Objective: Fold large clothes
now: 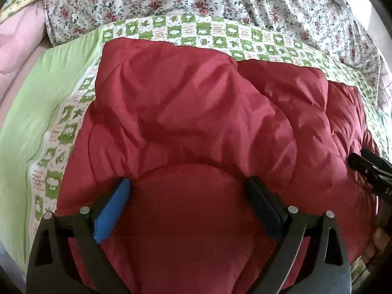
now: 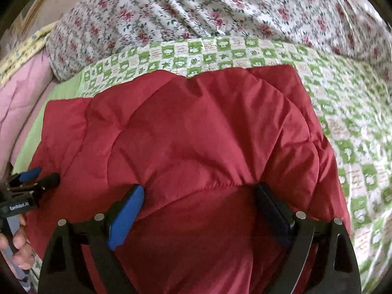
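A puffy red jacket (image 1: 196, 112) lies spread on the bed and fills most of both views. In the left wrist view my left gripper (image 1: 188, 181) stands open and wide over the jacket's near part, whose rounded bulge sits between the blue pad (image 1: 112, 210) and the dark pad (image 1: 264, 208). My right gripper (image 2: 201, 187) stands open just as wide over the jacket (image 2: 183, 127), with a stitched seam running between its fingers. Each gripper shows at the edge of the other's view: the right gripper (image 1: 367, 169) on the right, the left gripper (image 2: 36, 177) on the left.
Under the jacket lies a green-and-white checked sheet (image 1: 245, 36), with a plain light green cloth (image 1: 36, 112) to the left. A floral quilt (image 2: 220, 7) is bunched behind, and pink bedding (image 2: 22, 93) lies far left. A person's hand (image 2: 20, 247) holds the left gripper's handle.
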The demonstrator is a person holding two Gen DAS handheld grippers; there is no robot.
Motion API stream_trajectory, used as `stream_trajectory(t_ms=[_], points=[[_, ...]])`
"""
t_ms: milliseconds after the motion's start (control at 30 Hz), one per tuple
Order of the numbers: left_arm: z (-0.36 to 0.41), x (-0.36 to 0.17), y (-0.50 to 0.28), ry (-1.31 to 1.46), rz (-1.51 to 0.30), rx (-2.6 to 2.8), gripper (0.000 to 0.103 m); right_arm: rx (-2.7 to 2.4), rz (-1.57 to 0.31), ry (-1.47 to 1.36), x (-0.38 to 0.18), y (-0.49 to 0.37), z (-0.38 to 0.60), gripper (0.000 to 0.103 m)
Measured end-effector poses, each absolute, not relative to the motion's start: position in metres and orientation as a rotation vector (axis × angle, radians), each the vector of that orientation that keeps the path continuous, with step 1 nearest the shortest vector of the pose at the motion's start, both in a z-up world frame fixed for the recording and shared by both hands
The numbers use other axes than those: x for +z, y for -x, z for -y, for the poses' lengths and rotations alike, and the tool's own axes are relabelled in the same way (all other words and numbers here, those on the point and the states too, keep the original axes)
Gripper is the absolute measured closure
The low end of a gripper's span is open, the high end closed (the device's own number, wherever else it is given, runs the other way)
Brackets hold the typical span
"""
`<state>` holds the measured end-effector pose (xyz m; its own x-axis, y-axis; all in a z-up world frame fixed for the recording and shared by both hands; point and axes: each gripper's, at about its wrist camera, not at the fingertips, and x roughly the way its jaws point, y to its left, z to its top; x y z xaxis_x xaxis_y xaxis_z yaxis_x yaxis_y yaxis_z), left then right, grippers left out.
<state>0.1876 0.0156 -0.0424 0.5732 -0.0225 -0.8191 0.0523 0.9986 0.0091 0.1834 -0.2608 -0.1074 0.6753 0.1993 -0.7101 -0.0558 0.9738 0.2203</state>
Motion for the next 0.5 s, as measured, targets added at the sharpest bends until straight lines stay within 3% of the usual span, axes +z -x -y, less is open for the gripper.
stream_trajectory(t_ms=[500], points=[[-0.0149,-0.0465,-0.1958,-0.042,-0.957,-0.049,0.005,0.142,-0.789,-0.204,-0.1085,-0.1811,0.2629,0.011]])
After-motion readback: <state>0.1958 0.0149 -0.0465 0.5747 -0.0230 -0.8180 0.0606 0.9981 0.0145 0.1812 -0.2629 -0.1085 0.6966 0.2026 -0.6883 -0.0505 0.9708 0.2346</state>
